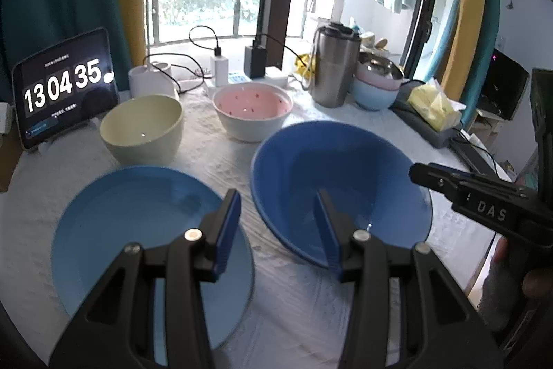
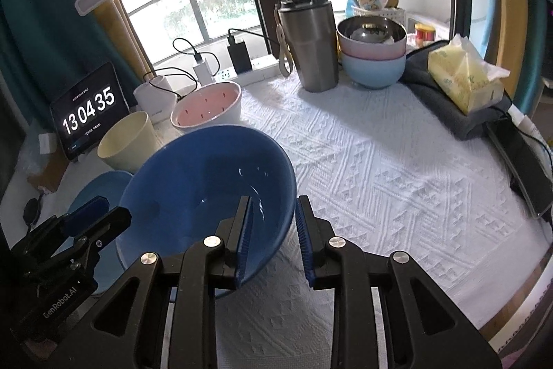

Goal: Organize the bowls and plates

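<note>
On the cloth-covered surface point(image 2: 397, 168), the light blue plate point(image 1: 138, 223) lies flat at the left, under the left gripper point(image 1: 278, 223), whose fingers stand apart and empty over the gap between plate and big blue bowl point(image 2: 207, 182). The bowl sits just right of the plate, tipped. The right gripper point(image 2: 273, 230) straddles its near rim, fingers apart, seemingly not yet pinching; it looks the nearer hand for the bowl.
</note>
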{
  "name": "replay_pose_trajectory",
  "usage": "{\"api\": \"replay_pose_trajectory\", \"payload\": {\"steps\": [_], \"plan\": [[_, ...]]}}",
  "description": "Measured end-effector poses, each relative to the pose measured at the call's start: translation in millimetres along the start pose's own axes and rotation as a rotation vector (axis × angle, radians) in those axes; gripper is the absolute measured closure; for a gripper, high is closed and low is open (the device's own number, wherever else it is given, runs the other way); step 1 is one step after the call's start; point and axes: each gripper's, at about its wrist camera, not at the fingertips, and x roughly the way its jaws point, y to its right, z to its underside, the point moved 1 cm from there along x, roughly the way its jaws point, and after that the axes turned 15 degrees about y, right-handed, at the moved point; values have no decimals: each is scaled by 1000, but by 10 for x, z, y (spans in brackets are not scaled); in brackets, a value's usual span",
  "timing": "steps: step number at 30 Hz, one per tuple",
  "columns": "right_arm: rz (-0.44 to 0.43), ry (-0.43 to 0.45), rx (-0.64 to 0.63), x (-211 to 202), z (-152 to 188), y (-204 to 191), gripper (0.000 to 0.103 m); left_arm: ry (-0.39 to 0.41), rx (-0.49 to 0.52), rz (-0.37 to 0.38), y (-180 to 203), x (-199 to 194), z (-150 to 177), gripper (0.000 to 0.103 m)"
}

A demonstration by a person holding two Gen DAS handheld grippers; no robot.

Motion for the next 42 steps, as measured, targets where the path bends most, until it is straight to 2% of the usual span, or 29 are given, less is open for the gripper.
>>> {"api": "replay_pose_trajectory", "payload": {"steps": [25,42], "plan": [[-65,64,-104,3,-364,-687,76,138,-27,-109,-713,-284,-380,57],[-138,82,-170,268,-609,-1239,76,174,-9,-177,-1263,-223,-561,57]]}}
